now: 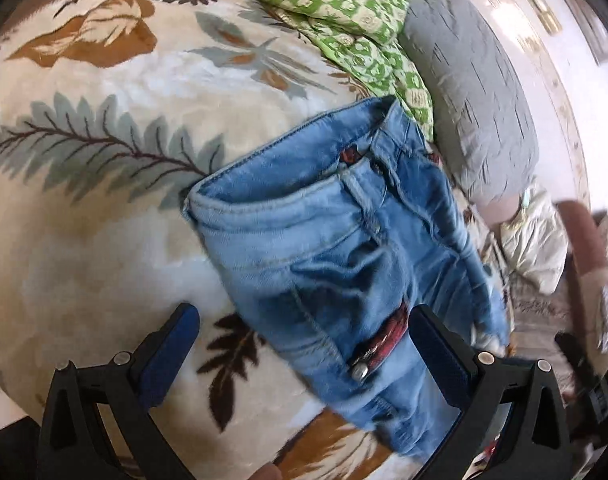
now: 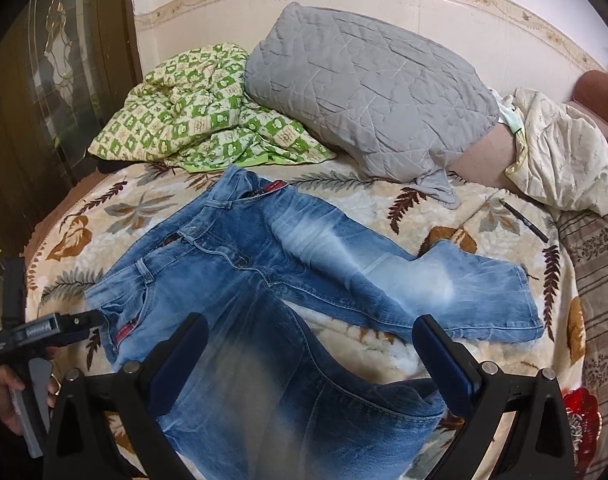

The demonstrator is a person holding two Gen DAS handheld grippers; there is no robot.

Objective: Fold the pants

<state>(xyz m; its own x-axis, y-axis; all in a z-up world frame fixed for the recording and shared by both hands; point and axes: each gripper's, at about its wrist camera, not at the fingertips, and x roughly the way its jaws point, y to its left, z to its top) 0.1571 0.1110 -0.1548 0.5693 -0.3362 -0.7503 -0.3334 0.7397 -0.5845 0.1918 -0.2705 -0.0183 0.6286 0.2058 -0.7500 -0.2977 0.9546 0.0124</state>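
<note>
Jeans (image 2: 264, 264) lie unfolded across the bed (image 2: 480, 216), legs splayed; both grippers' jaws gape wide, empty. Next, likely grasp the waistband and near leg.

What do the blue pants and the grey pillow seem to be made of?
The faded blue pants look like denim: washed-out patches, stitched seams, a metal rivet. The grey quilted pillow looks like soft matte fabric, probably cotton or polyester, with stitched panels.

Heads up, your left wrist view is pretty motion-smeared: the jeans (image 1: 344, 248) run off the bottom edge, legs unseen. In your right view the near leg blurs out low down, and the pen (image 2: 525, 220) lettering's too tiny to read.
</note>
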